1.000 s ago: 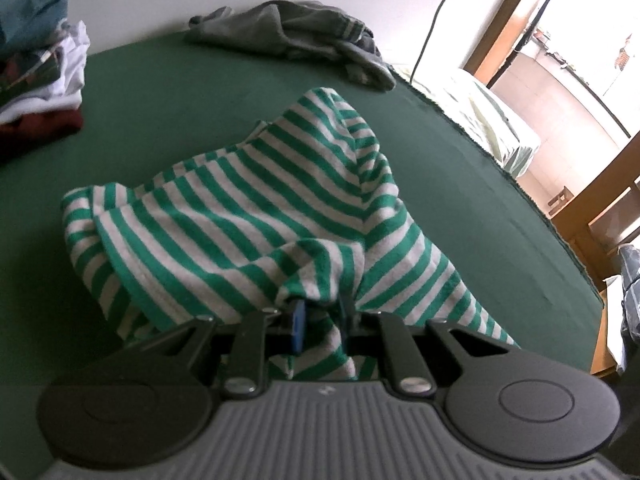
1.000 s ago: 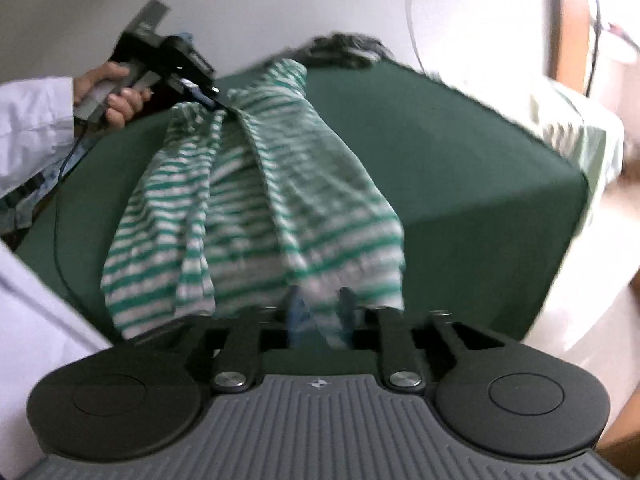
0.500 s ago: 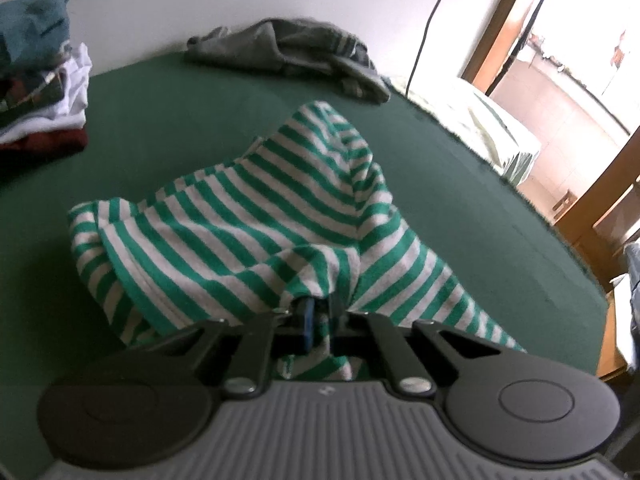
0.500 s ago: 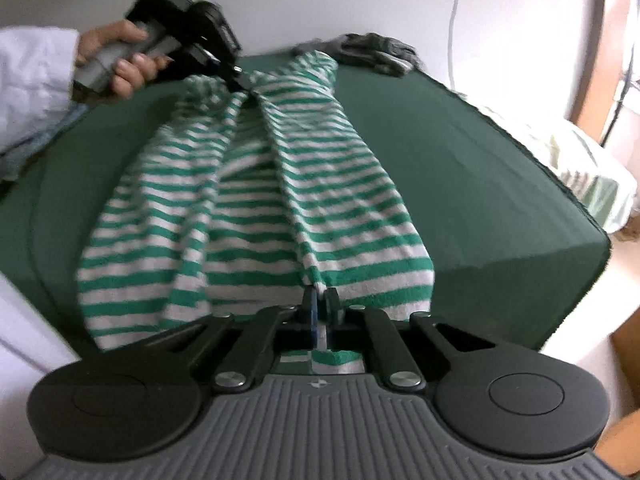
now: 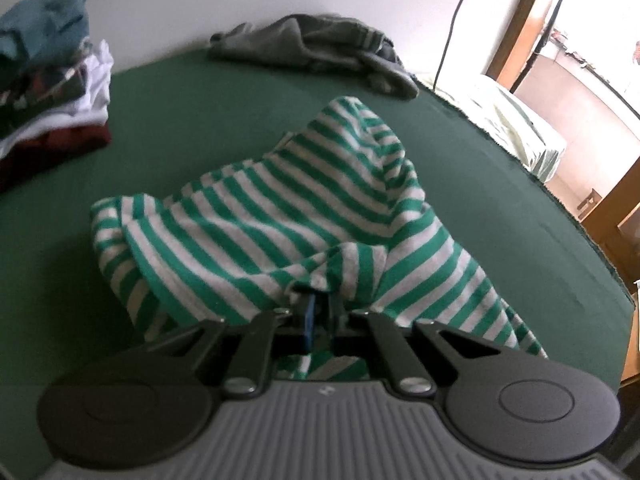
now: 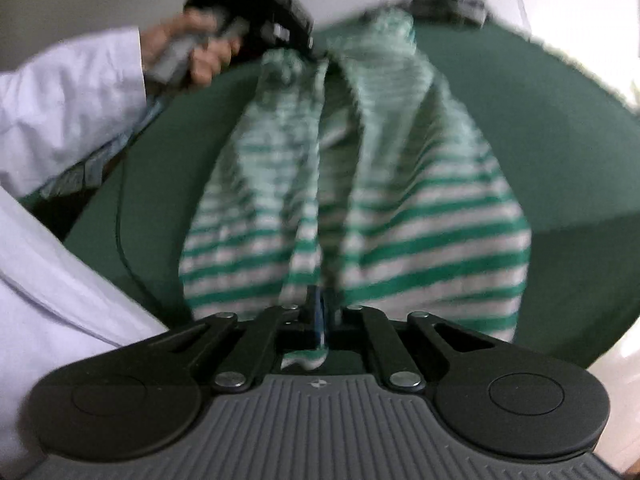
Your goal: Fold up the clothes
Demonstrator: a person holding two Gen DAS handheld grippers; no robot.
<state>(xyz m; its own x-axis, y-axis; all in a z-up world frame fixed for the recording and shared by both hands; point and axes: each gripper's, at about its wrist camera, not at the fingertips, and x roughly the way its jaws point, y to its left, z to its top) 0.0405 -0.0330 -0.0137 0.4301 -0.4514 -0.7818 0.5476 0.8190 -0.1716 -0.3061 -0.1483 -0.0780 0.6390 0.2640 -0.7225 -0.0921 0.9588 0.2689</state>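
Note:
A green-and-white striped shirt [image 5: 288, 216] lies bunched on the green table [image 5: 192, 128]. My left gripper [image 5: 320, 300] is shut on a fold of its cloth at the near edge. In the right wrist view the same shirt [image 6: 400, 208] stretches away from me, lifted off the table. My right gripper [image 6: 322, 300] is shut on its near edge. The left gripper [image 6: 310, 50] shows at the far end of the shirt, held in a hand and pinching the cloth.
A stack of folded clothes [image 5: 52, 84] sits at the table's left. A crumpled grey garment [image 5: 320, 48] lies at the far edge by the wall. The table's right edge [image 5: 592, 240] drops off toward wooden furniture. A white sleeve [image 6: 60, 112] fills the left of the right wrist view.
Both grippers stay shut on the striped shirt. The shirt has been pulled up and bunched tighter between them, and the right wrist view is now blurred by motion.

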